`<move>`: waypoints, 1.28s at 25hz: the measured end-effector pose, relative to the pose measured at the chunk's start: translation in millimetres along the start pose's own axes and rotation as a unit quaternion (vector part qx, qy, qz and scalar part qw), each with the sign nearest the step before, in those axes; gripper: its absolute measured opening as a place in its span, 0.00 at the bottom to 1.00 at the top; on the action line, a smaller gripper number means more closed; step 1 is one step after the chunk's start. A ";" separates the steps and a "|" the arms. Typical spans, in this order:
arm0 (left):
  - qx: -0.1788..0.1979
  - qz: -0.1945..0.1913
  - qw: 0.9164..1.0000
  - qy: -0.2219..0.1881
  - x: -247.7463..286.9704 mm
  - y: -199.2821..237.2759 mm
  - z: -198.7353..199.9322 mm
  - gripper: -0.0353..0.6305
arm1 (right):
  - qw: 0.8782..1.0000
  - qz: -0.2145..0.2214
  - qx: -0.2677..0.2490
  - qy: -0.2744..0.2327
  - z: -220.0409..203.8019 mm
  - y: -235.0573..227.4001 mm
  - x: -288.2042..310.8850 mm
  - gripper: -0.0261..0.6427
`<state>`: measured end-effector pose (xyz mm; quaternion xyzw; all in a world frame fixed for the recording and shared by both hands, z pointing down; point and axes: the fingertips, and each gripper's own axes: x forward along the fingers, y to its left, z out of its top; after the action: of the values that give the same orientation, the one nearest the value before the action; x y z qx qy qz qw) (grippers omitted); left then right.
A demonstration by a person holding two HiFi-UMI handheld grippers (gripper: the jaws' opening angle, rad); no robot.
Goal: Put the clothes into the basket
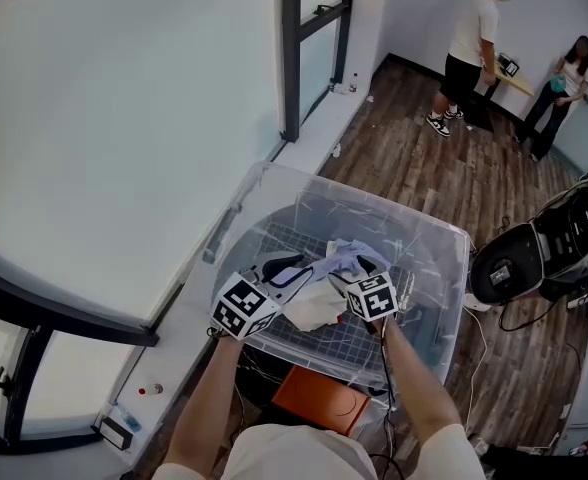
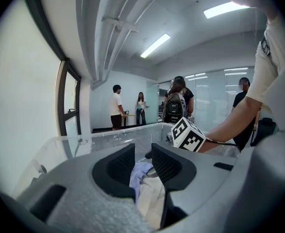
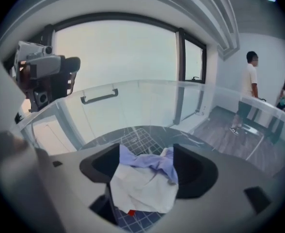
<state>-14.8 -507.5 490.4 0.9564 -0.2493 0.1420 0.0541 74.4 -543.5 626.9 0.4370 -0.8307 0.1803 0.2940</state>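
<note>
A clear plastic basket [image 1: 452, 236] with a grid floor [image 3: 137, 139] stands below me. A crumpled garment [image 1: 319, 303], lavender and cream, hangs over it between my two grippers. My left gripper [image 1: 289, 268] comes in from the left. Its narrow jaws [image 2: 142, 157] are shut on a fold of the garment [image 2: 145, 188]. My right gripper [image 1: 351, 266] is at the garment's right side. In the right gripper view its jaws [image 3: 146, 161] stand wide apart, and the garment [image 3: 142, 186] lies loose in the gap, not pinched. Its marker cube [image 2: 188, 135] shows in the left gripper view.
A large window and its dark frame [image 1: 291, 58] run along the left. An orange flat object [image 1: 319, 398] lies under the basket's near end. Black bags and cables [image 1: 554, 248] sit on the wooden floor to the right. Two people [image 1: 471, 48] stand in the far corner.
</note>
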 end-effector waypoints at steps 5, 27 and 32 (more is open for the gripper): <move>-0.002 -0.003 1.000 0.001 1.2 -4.4 -4.4 0.23 | 0.999 -0.022 0.008 -0.043 18.7 -5.5 -12.3 0.37; 0.013 -0.025 1.000 0.002 12.6 -48.7 1.8 0.21 | 0.986 -0.009 0.033 -0.163 65.1 25.4 -123.2 0.06; 0.017 -0.039 0.999 0.003 21.1 -52.7 -0.2 0.09 | 0.984 -0.011 0.046 -0.172 55.9 26.0 -148.0 0.06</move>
<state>28.7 -471.4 495.2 0.9658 -0.2090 0.1469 0.0444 100.2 -468.5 487.6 0.4833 -0.8550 0.1371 0.1288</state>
